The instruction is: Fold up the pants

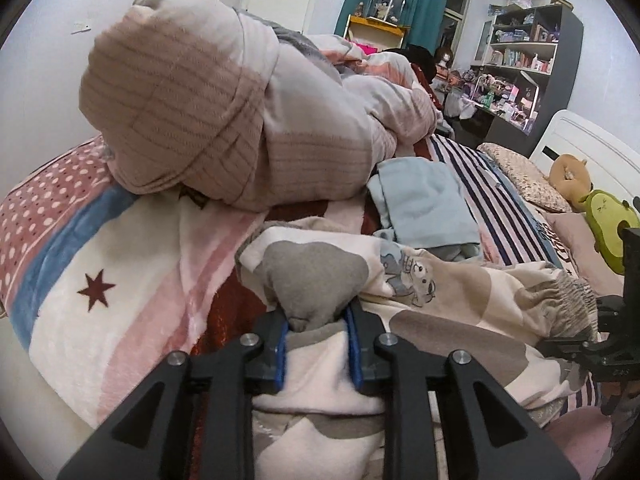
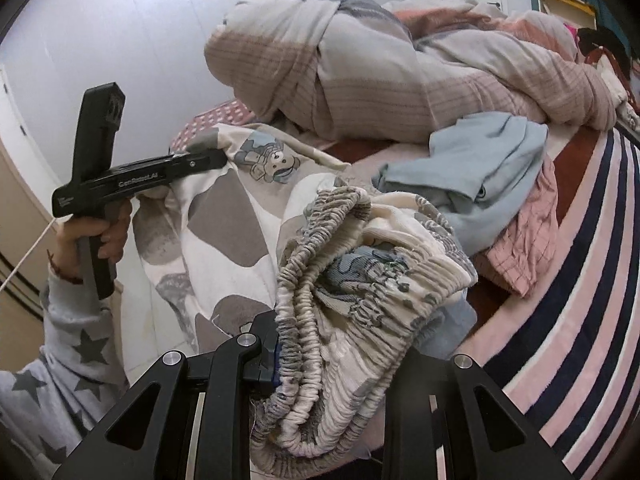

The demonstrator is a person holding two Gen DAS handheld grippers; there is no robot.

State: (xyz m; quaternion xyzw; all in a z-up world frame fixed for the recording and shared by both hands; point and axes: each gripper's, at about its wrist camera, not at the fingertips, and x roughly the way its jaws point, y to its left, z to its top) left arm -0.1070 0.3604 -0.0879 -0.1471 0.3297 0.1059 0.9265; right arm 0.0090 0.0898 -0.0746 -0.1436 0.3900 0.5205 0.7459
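Observation:
The pants point(image 1: 460, 292) are cream with grey and tan patches and cartoon prints, stretched between my two grippers above the bed. My left gripper point(image 1: 318, 320) is shut on a grey-patched fold of the pants' leg end. It also shows in the right wrist view point(image 2: 208, 160), held at the far left against the fabric. My right gripper point(image 2: 336, 356) is shut on the bunched elastic waistband point(image 2: 344, 280), which hides its right finger. The right gripper shows at the right edge of the left wrist view point(image 1: 600, 320), at the waistband.
A rolled pink and grey duvet point(image 1: 240, 112) lies across the bed behind the pants. A folded light blue garment point(image 1: 424, 204) lies on the striped sheet point(image 2: 580, 280), over a pink garment point(image 2: 524, 248). A star-print blanket point(image 1: 100, 272) is at left. Plush toys point(image 1: 600, 208) lie at right.

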